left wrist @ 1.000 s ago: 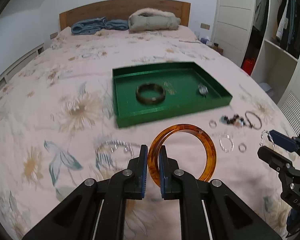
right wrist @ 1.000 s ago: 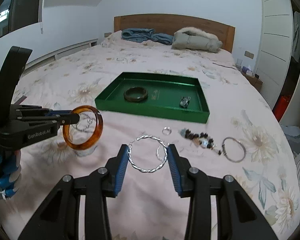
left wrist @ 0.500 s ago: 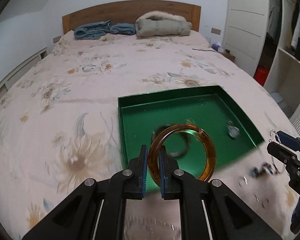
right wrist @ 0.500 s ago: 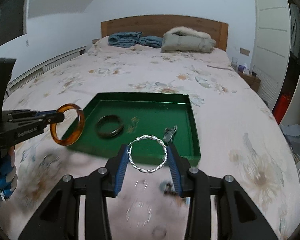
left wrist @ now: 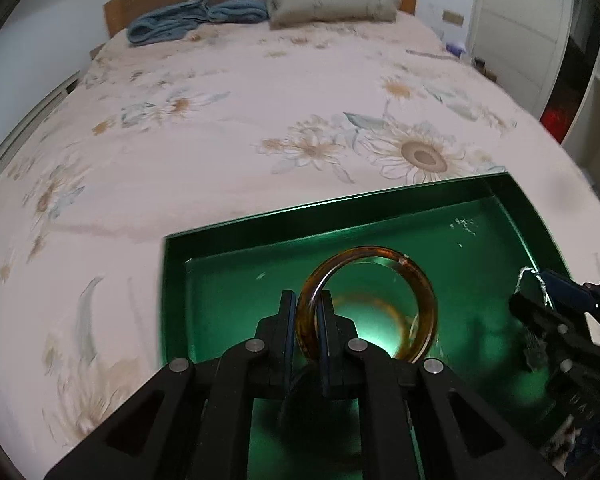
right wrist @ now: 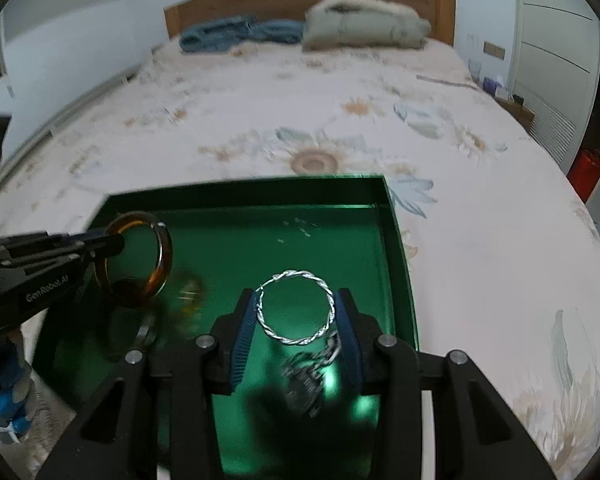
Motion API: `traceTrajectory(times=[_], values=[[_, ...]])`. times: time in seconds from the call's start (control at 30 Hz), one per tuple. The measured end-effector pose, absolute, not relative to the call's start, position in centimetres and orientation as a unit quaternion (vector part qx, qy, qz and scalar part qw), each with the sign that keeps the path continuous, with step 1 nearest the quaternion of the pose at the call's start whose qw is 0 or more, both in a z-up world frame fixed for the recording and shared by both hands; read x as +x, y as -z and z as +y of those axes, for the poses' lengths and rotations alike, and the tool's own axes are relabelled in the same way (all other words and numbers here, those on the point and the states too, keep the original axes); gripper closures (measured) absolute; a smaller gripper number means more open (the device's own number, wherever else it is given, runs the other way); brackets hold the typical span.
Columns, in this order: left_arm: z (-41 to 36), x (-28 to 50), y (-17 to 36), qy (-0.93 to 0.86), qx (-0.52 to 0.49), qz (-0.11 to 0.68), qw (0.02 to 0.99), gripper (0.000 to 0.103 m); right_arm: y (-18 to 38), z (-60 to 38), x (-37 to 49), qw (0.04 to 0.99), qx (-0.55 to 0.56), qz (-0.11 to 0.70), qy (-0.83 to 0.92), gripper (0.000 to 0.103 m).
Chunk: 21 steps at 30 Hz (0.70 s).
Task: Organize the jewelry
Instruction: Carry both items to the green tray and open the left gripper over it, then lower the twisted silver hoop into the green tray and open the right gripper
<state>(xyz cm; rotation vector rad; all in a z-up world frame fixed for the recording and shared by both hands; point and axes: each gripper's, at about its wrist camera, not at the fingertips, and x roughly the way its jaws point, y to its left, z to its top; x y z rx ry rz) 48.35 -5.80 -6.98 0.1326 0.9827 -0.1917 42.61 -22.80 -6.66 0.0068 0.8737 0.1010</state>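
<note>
So from the left wrist view, the left gripper (left wrist: 305,330) has its fingers clamped tight on the rim of the amber bangle (left wrist: 366,306), which hangs in the air over the near-left part of the green tray (left wrist: 172,280), not set down yet. The tray sits on the flowery bedspread (left wrist: 220,140), and off to the right you can just see the tip of the right gripper (left wrist: 548,304) with a bit of silver wire poking out. There's a blurry brownish shape on the tray floor under the bangle, can't really tell what it is. Switching to the right wrist view, the right gripper (right wrist: 296,320) is squeezing the twisted silver bangle (right wrist: 296,306) across its width, pads on both sides, held up above the near-right part of the tray (right wrist: 396,240). Below it there's something dark and chainy (right wrist: 306,380) lying in the tray, too smeared to name. The left gripper (right wrist: 112,242) shows at the left with the amber bangle (right wrist: 136,258) dangling over the tray's left side. Progress-wise I'd say it's midway: a couple of pieces look to be in the tray already, these two are hovering right over it and just need dropping. Whatever else is waiting on the bed is out of shot.
</note>
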Motion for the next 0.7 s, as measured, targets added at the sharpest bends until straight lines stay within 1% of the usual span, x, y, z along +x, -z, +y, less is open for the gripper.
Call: traceTrajectory(times=[0.17,0.3,0.43,0.47,0.5,0.53,0.6,0.7], values=[[-7.5,50.4,8.3,0.081,0.082,0.495,0.861,0.093,8.5,-22.7,44.6,0.888,-0.03,0.457,-0.038,0.066],[-7.5,50.7,8.6,0.079,0.084,0.505,0.855,0.092,8.5,-22.3,45.1,0.885,-0.05,0.46,-0.044,0.066],[-6.8,50.1,8.1,0.091,0.072,0.498,0.859,0.092,8.4,-22.1,45.1,0.885,-0.061,0.46,-0.043,0.065],[-6.6,49.9,7.8,0.093,0.072,0.495,0.861,0.089,8.2,-22.1,44.9,0.886,-0.06,0.458,-0.044,0.065],[-6.2,49.3,7.1,0.098,0.071,0.488,0.864,0.083,7.9,-22.1,44.6,0.887,-0.059,0.455,-0.045,0.065],[-5.9,48.9,6.4,0.1,0.072,0.483,0.867,0.08,7.5,-22.1,44.4,0.889,-0.059,0.452,-0.044,0.065],[-4.9,47.5,4.2,0.1,0.07,0.464,0.877,0.067,6.0,-22.0,43.4,0.896,-0.056,0.438,-0.047,0.065],[-3.2,44.9,0.7,0.096,0.08,0.433,0.893,0.062,3.0,-22.0,40.9,0.908,-0.047,0.413,-0.048,0.065]])
